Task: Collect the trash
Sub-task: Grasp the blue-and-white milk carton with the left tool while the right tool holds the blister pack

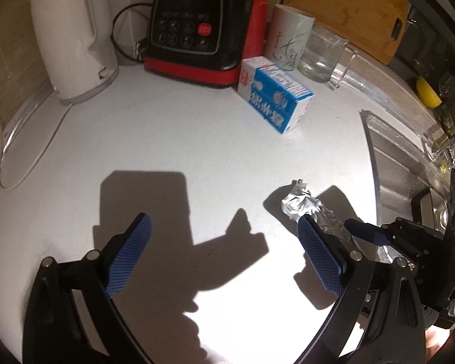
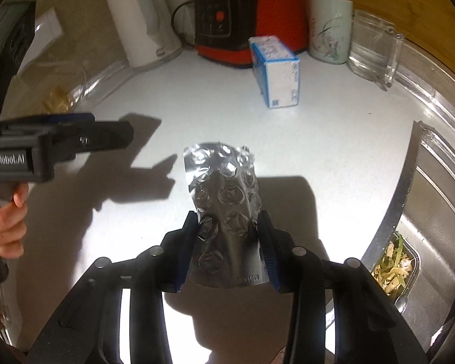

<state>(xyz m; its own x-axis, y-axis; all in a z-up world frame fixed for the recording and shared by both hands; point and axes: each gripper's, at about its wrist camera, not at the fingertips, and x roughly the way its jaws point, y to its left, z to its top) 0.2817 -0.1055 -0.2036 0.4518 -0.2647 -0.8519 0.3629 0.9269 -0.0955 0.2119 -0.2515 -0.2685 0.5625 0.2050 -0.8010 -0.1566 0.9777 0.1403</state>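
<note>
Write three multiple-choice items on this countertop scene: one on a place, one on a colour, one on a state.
1. Where does the blue-and-white milk carton lie?
A. in the sink
B. on the white counter, before the red-and-black appliance
C. on the wooden board

2. What colour is the electric kettle?
A. white
B. red
C. blue

3. What is between the right tool's pads?
A. nothing
B. a glass
C. a crumpled silver foil blister sheet

Key: 1 B, it lies on its side by the appliance's base. 2 A, its body is plain white. 3 C, both pads press the sheet's edges; the left tool stands open and empty.
</note>
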